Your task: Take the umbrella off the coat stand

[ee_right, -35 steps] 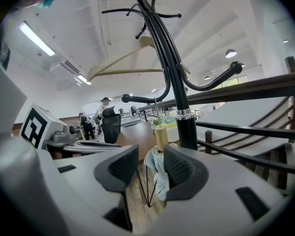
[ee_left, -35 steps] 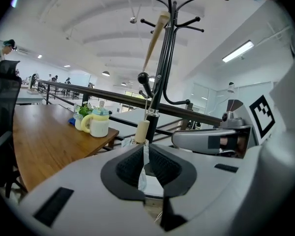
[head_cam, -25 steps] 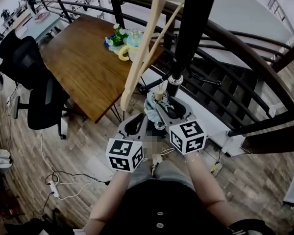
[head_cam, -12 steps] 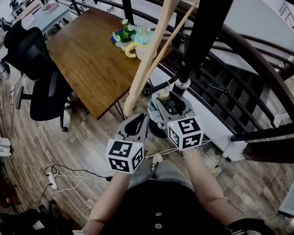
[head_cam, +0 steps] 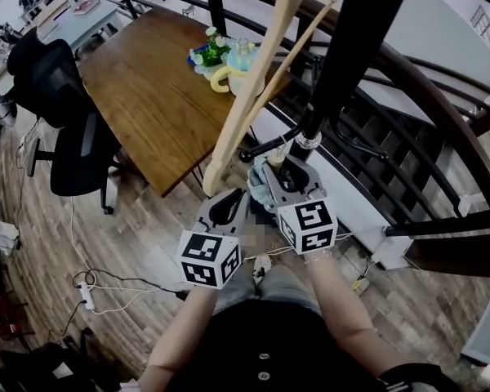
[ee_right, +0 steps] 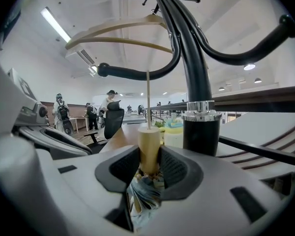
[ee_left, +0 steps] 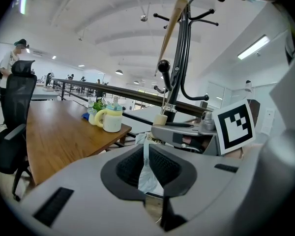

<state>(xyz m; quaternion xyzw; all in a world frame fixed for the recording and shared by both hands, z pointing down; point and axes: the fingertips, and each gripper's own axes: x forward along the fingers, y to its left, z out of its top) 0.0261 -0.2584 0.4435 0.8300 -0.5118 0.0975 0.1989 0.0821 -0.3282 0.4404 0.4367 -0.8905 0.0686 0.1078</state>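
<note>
A folded pale blue umbrella (head_cam: 256, 188) hangs by a thin cord (ee_right: 147, 97) from a hook of the black coat stand (head_cam: 343, 55). Its cream handle (ee_right: 149, 149) points up. My right gripper (ee_right: 148, 163) is closing, and its pads press on that handle just in front of the stand's pole (ee_right: 195, 77). My left gripper (ee_left: 146, 162) is shut on the umbrella's blue fabric (ee_left: 148, 175) lower down. In the head view both grippers meet at the umbrella, the left gripper (head_cam: 243, 194) beside the right gripper (head_cam: 278, 170). A wooden hanger (head_cam: 253, 80) hangs on the same stand.
A wooden table (head_cam: 139, 96) stands at the left with a yellow cup and flowers (head_cam: 227, 65). A black office chair (head_cam: 61, 129) is beside it. A dark curved railing (head_cam: 441, 129) runs behind the stand. Cables (head_cam: 98, 300) lie on the plank floor.
The right gripper has edged a little toward the stand's pole and now sits tight round the cream handle. The left gripper has kept its hold and place.
</note>
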